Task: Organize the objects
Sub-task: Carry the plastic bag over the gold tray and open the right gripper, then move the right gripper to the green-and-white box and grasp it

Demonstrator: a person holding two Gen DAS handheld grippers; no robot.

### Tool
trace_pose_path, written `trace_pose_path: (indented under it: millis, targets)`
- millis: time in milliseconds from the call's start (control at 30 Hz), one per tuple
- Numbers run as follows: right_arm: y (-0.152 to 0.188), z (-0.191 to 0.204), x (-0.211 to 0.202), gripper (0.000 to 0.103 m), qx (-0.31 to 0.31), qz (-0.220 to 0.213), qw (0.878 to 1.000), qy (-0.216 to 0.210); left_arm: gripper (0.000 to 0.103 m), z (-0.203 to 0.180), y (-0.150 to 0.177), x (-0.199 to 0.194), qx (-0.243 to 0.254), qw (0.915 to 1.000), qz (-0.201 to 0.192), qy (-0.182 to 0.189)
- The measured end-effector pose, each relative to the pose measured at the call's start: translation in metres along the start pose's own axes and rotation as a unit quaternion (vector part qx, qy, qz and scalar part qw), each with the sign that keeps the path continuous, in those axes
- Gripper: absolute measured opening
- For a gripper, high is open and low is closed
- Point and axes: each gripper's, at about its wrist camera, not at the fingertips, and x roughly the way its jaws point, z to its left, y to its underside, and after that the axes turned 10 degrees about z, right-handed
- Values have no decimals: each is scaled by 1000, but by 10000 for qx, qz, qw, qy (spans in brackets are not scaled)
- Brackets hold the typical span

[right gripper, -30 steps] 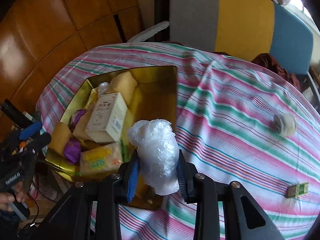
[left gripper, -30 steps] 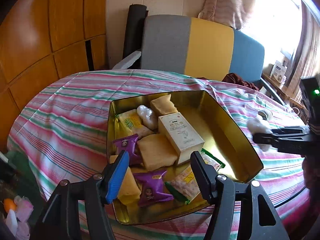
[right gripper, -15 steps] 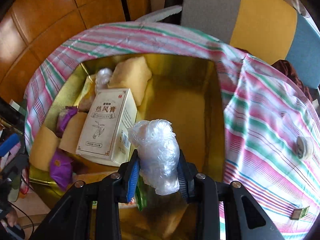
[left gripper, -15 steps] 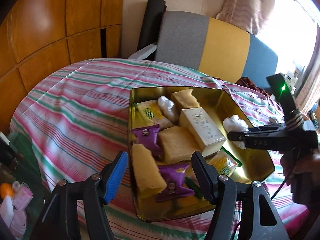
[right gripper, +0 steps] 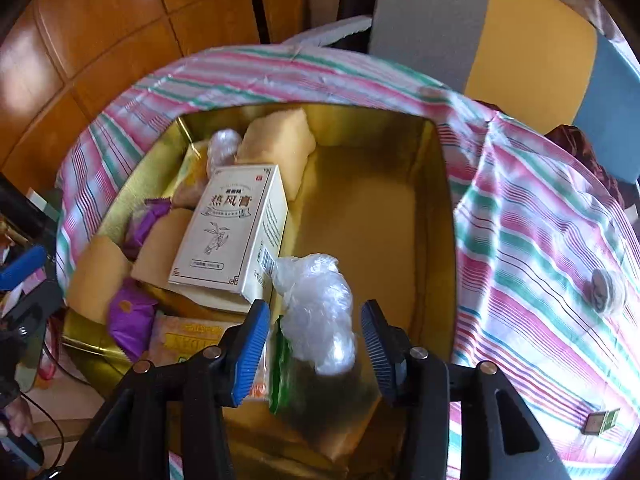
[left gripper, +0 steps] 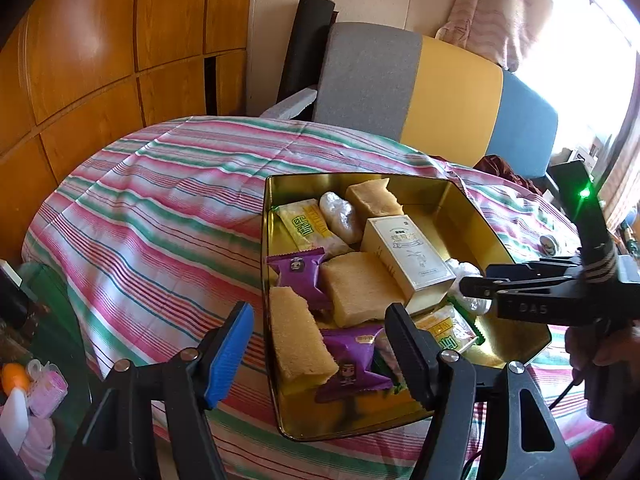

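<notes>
Striped worktop (right gripper: 540, 240): gold tin (right gripper: 448, 208) holds plastic-wrapped bundle (right gripper: 320, 312), released between just-opened right tool (right gripper: 312, 344) jaws, long axis away. Left tool (left gripper: 320, 344) is held apart, empty, farther.

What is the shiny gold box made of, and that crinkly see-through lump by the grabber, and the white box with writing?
The gold hexagonal tin looks like polished metal: its walls mirror what lies inside. The crinkled clear bundle looks like thin plastic film, glossy and wrinkled; what it wraps is hidden. The white printed carton seems to be matte cardboard, with sharp folded edges and a barcode.
</notes>
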Motion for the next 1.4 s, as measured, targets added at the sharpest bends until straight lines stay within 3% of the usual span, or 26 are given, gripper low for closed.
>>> trace_pose_path:
  millis: [433, 733, 800, 867, 967, 1200, 1300, 1400]
  targets:
    - [29, -19, -41, 49, 308, -487, 9983, -10, 70, -24, -1, -12, 359, 9993, -94, -18]
    - [57, -67, -63, 49, 769, -650, 9947, 189, 71, -44, -3, -15, 617, 9980, -95, -10]
    - [63, -83, -67, 51, 930, -661, 9931, 272, 71, -49, -3, -15, 684, 9976, -104, -4]
    - [70, -100, -71, 63, 1086, -673, 9911, 362, 72, -55, -4, -15, 758, 9971, -108, 11]
    - [82, -128, -77, 65, 1337, -679, 9873, 518, 72, -64, -6, -15, 879, 9961, -108, 32]
    - [116, -201, -95, 66, 2170, -731, 9696, 860, 73, -93, -12, -14, 1177, 9928, -132, 177]
    - [133, -239, -105, 66, 2749, -808, 9531, 974, 73, -106, -12, -14, 1309, 9910, -138, 257]
    - [152, -279, -114, 76, 3403, -905, 9309, 976, 73, -120, -13, -12, 1441, 9889, -115, 344]
